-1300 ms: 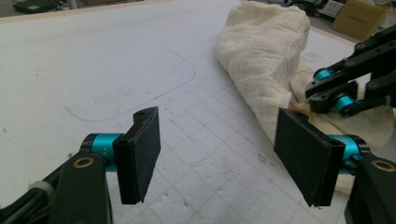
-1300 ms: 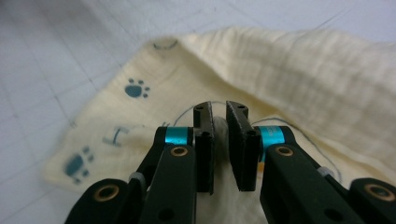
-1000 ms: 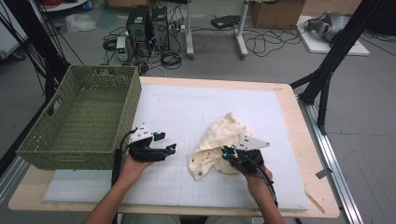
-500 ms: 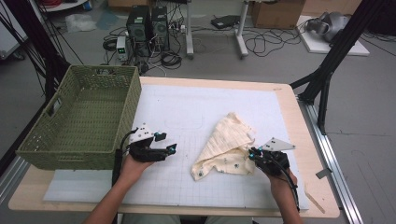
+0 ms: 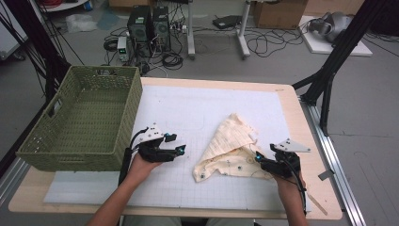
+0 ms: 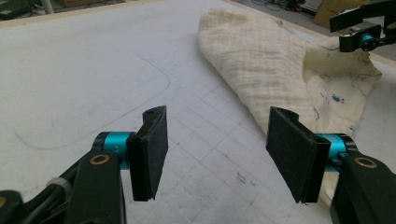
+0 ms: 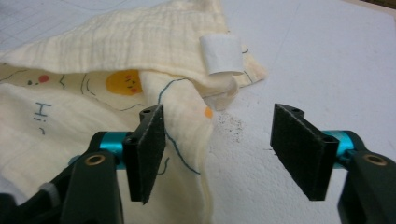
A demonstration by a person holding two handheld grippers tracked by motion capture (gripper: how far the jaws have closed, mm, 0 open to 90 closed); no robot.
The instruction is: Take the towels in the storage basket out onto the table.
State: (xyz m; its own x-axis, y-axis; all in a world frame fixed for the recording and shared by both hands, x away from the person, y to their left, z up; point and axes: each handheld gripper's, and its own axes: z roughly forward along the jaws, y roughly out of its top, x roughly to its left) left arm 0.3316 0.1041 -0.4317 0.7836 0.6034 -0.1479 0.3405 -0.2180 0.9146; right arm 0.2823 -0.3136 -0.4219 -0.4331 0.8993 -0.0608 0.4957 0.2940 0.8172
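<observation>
A cream muslin cloth [image 5: 230, 146] with printed drawings lies partly folded on the white grid mat [image 5: 188, 108]. My right gripper [image 5: 258, 157] sits at the cloth's right corner. In the right gripper view its jaws [image 7: 219, 112] have just been opening and stand apart. The cloth [image 7: 116, 46] hem with a white tag lies loose between them, pressed by neither pad. My left gripper [image 5: 176, 149] rests on the mat left of the cloth. Its jaws [image 6: 218, 114] have just been closing slightly, still wide with nothing between them, and the cloth [image 6: 261, 60] lies ahead.
A green woven basket [image 5: 80, 122] stands on the table's left side, close behind my left hand. The right gripper [image 6: 364, 39] appears far off in the left gripper view. Beyond the table lie computers, cables and black stand legs.
The right gripper pulled the cloth's corner to the right, spreading the bunched cloth into a flatter triangle, then opened its jaws. The left hand stayed put.
</observation>
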